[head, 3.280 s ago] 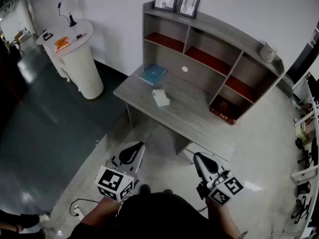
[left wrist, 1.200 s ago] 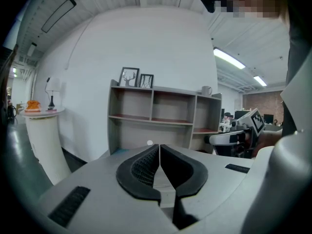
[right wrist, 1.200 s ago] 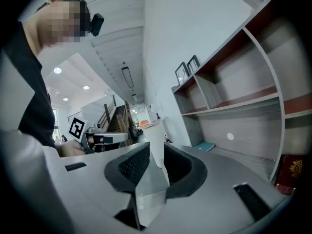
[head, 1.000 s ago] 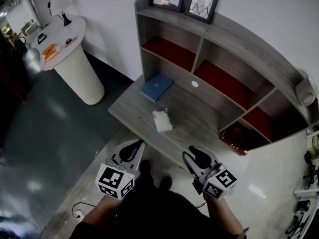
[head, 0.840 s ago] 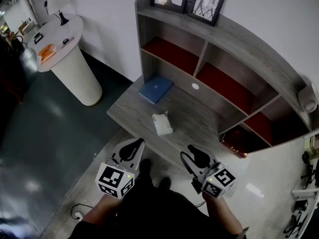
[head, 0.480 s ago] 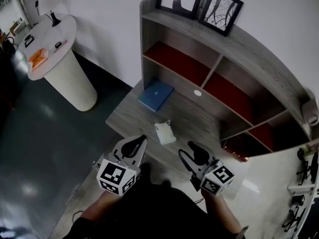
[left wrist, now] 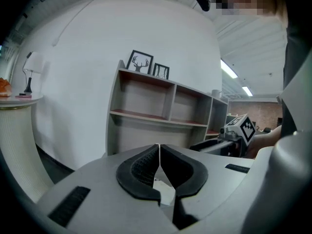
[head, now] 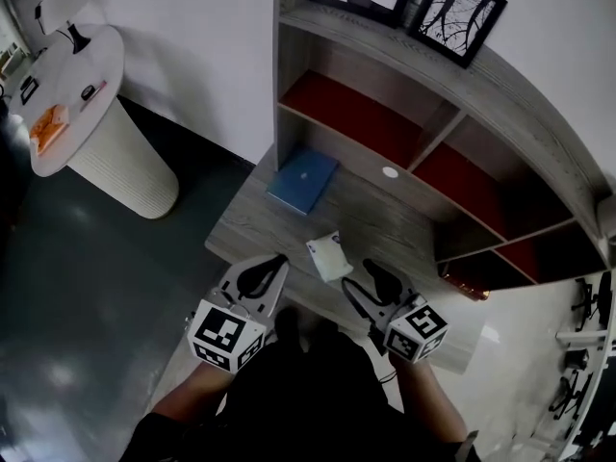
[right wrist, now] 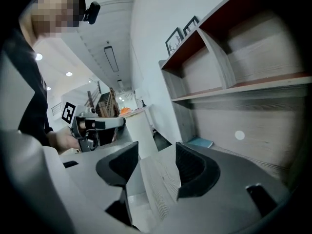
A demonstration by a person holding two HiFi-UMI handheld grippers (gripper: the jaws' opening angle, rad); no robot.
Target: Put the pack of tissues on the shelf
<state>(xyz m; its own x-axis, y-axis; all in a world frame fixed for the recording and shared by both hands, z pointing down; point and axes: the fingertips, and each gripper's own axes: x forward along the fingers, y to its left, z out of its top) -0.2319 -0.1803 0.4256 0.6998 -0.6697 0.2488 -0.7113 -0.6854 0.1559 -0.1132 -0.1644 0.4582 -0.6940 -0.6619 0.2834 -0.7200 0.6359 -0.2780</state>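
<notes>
The pack of tissues (head: pixel 329 257), small and white, lies on the grey desk (head: pixel 262 227) near its front edge. It sits between my two grippers in the head view. My left gripper (head: pixel 277 262) is just left of the pack with its jaws together (left wrist: pixel 159 146) and nothing held. My right gripper (head: pixel 357 275) is just right of the pack, at the desk's front edge. Its jaws (right wrist: pixel 156 152) are opening, and only bare desk shows between them. The shelf unit (head: pixel 385 123), grey with red compartment floors, stands at the back of the desk.
A blue book (head: pixel 303 181) lies on the desk's left side, under the shelf. Two framed pictures (head: pixel 460 12) stand on top of the shelf. A white round side table (head: pixel 87 114) stands at the left. A reddish object (head: pixel 466 287) sits in the lowest right compartment.
The view has closed in on the desk. Both grippers have come forward to the desk's front edge, either side of the tissue pack. The right gripper's jaws have spread apart.
</notes>
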